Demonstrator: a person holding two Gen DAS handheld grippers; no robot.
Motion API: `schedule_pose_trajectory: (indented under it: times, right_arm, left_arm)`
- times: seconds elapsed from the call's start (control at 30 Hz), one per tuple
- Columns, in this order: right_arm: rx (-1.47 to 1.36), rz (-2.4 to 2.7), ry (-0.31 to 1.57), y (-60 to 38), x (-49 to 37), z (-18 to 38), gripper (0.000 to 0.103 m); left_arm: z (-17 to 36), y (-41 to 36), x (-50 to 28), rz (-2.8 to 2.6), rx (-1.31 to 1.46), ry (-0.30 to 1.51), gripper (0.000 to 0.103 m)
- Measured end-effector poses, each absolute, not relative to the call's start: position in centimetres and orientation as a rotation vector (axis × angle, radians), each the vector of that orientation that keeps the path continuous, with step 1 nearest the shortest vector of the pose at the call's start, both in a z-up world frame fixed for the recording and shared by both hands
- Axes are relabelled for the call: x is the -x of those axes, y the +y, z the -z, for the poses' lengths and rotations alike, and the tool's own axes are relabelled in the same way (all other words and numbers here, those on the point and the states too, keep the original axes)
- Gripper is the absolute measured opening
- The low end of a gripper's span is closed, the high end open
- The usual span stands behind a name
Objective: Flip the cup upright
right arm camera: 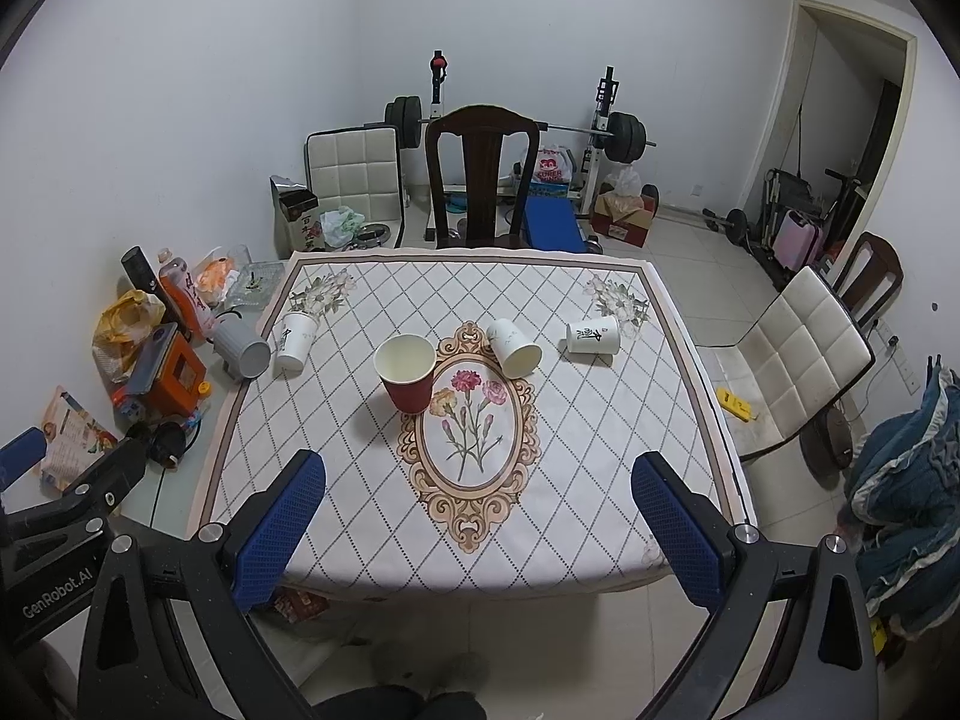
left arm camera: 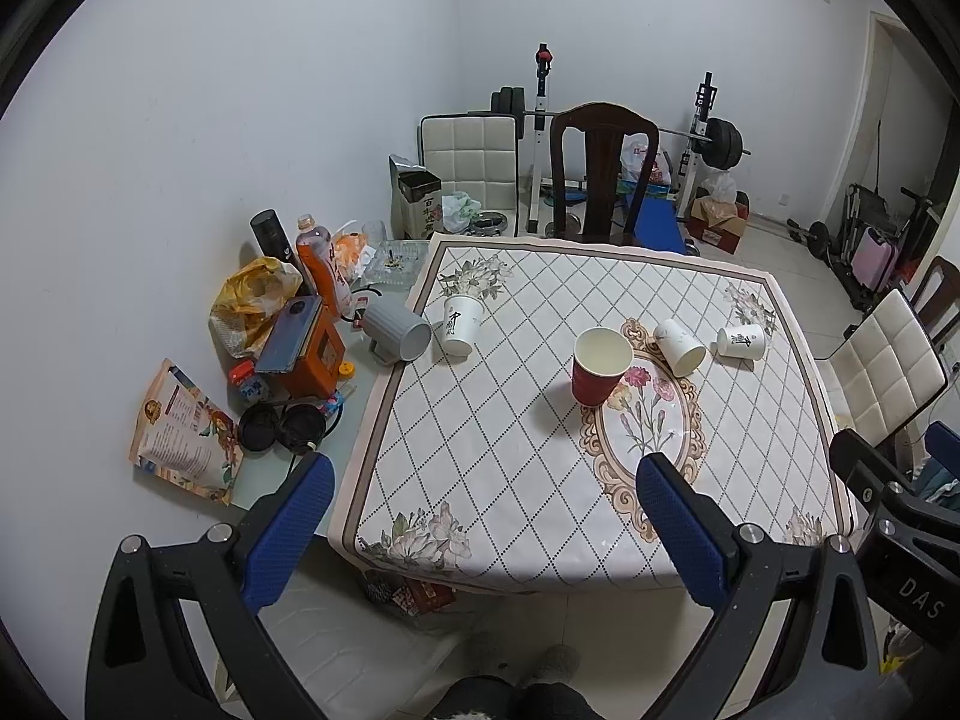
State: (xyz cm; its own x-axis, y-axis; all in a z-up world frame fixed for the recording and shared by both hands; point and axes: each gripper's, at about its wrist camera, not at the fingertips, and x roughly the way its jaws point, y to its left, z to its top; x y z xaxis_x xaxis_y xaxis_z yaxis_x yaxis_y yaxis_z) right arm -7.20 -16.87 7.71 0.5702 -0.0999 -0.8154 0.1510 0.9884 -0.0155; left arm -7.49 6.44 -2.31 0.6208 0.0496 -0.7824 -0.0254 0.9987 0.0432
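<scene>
Matt paper red cup [right arm camera: 407,374], textured rubbery fingers [right arm camera: 277,534]

You have a dark wooden chair [right arm camera: 480,174] at the table's far side, a barbell rack [right arm camera: 522,126] behind it, and a white padded chair [right arm camera: 792,354] to the right. Left of the tablecloth [right arm camera: 372,480] sit an orange drink bottle [left arm camera: 321,267], headphones [left arm camera: 282,426] and a yellow bag [left arm camera: 252,300].

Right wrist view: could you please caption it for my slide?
Open right gripper hovers before a table with an upright red cup and three toppled white cups.
</scene>
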Motion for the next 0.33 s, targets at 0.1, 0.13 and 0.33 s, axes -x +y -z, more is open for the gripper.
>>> schedule_pose_trajectory:
  times: [0.1,0.13,0.33]
  right_arm:
    - [-0.058,0.146,0.952,-16.8,7.4,-7.7,0.103]
    - [-0.059,0.145,0.952,-16.7,7.6,-7.7,0.103]
    - [-0.057,0.143,0.95,-16.3,8.4,-7.8,0.103]
  left_arm:
    - [2.3,6.5,7.5,-0.042,-0.029,0.901,0.103]
    - [2.3,6.4,7.5,-0.044,-0.028,0.9,0.103]
    - [2.2,6.1,7.7,-0.046,-0.031,0.897,0.103]
